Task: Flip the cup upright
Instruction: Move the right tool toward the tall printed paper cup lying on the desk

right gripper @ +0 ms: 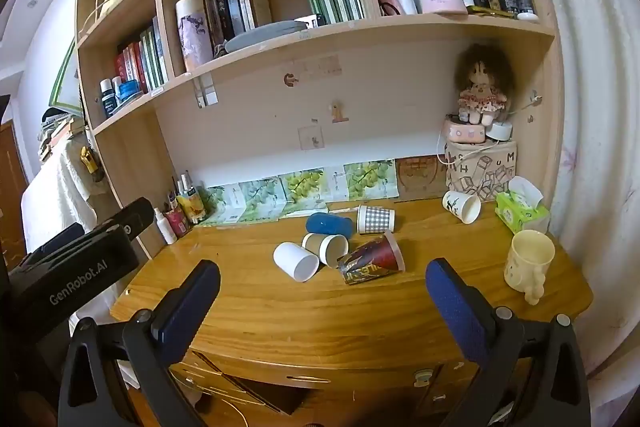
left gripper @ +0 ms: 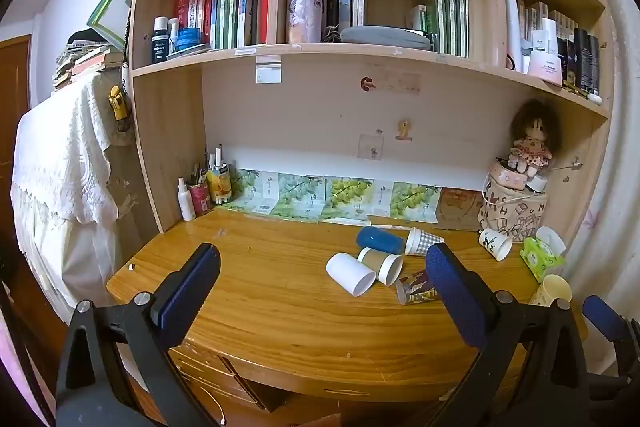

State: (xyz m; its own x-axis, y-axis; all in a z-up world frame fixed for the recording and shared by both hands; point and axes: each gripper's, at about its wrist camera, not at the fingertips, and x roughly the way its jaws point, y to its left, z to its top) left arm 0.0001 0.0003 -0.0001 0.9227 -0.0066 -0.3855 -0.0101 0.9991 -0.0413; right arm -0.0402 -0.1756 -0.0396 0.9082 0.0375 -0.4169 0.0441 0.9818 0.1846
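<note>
Several cups lie on their sides in the middle of the wooden desk (right gripper: 280, 307): a white cup (right gripper: 296, 261) (left gripper: 351, 273), a brown paper cup (right gripper: 326, 248) (left gripper: 381, 264), a blue cup (right gripper: 329, 224) (left gripper: 380, 239), a checked cup (right gripper: 375, 219) (left gripper: 422, 241) and a red patterned cup (right gripper: 372, 259) (left gripper: 414, 289). A white printed cup (right gripper: 462, 207) (left gripper: 496, 243) lies on its side at the back right. A cream mug (right gripper: 528, 261) (left gripper: 554, 290) stands upright at the right. My left gripper (left gripper: 322, 263) and right gripper (right gripper: 322, 279) are open, empty, and held before the desk's front edge.
A green tissue box (right gripper: 520, 213) and a printed storage box (right gripper: 480, 167) with a doll (right gripper: 482, 91) stand at the back right. Pen holders and a spray bottle (right gripper: 166, 225) stand at the back left. Bookshelves (right gripper: 304, 31) hang above. Drawers (right gripper: 260, 383) sit under the desk.
</note>
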